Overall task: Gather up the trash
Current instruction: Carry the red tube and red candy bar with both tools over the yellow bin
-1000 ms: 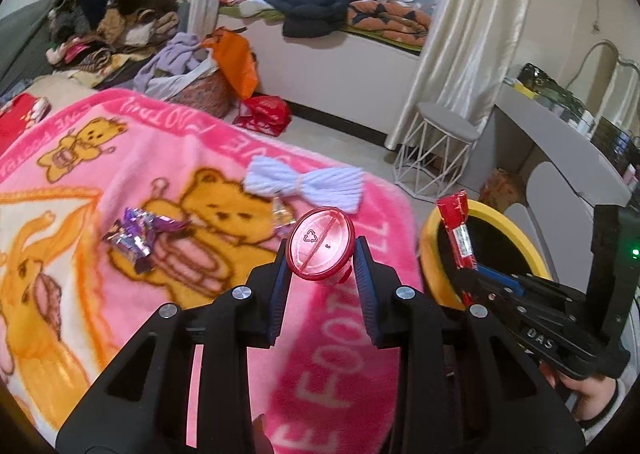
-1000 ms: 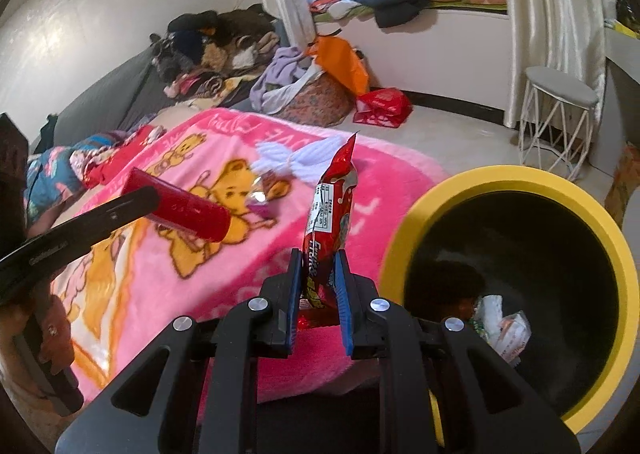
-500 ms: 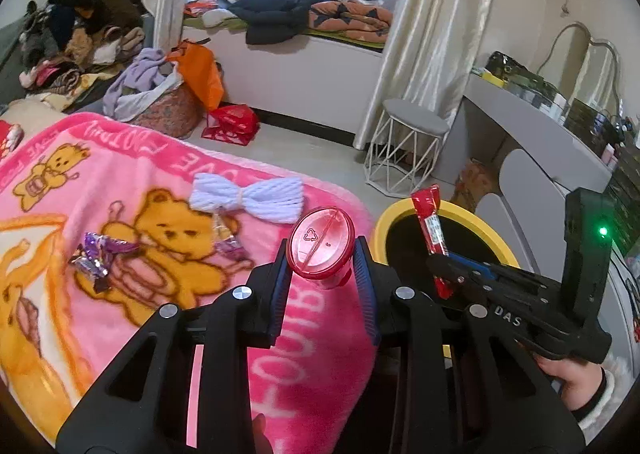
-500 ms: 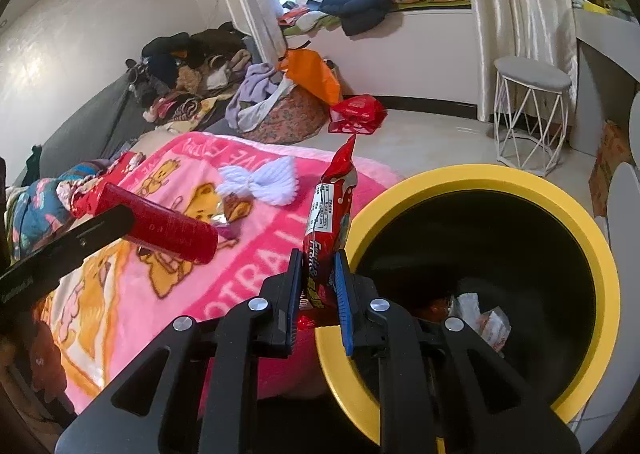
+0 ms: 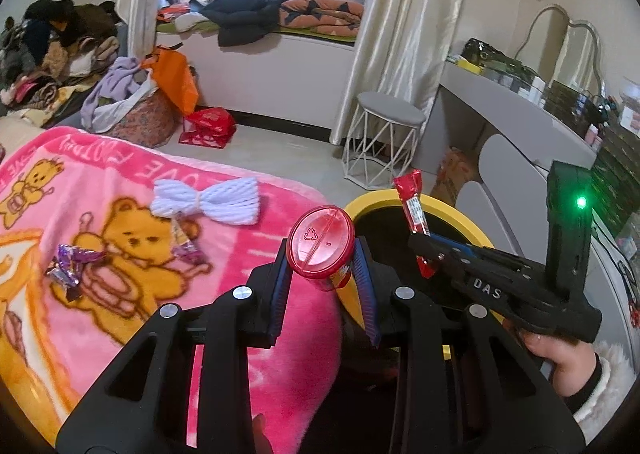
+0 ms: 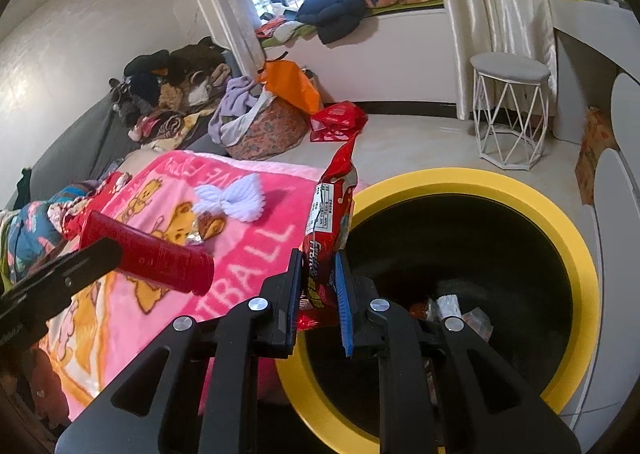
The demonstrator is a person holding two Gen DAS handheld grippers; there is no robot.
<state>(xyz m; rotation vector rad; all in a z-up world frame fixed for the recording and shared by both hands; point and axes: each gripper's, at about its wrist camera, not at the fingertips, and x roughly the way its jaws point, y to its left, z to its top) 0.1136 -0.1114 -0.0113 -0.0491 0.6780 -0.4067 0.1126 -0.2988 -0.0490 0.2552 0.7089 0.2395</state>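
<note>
Room: bedroom with a window ledge piled with clothes, curtains, a white wire stool and a grey desk at the right.
Bed: covered by a pink bear blanket; a white knitted bow lies on it, with a purple wrapper to the left and a small wrapper just below the bow.
Bin: black bin with a yellow rim stands right beside the blanket's edge; crumpled trash lies at its bottom.
Left gripper: jaws partly closed and pressed on both sides of a red tube, cap end towards the camera; the tube sits over the blanket's edge, just beside the bin's rim.
Tube, right view: the red tube sticks out level over the blanket, left of the bin.
Right gripper: jaws nearly together, clamped on the lower end of a red snack pack, which stands upright.
Snack pack: held at the bin's near-left rim, its base over the opening.
Right hand: wrapped on the right gripper's handle, with a white fuzzy cuff at the wrist.
</note>
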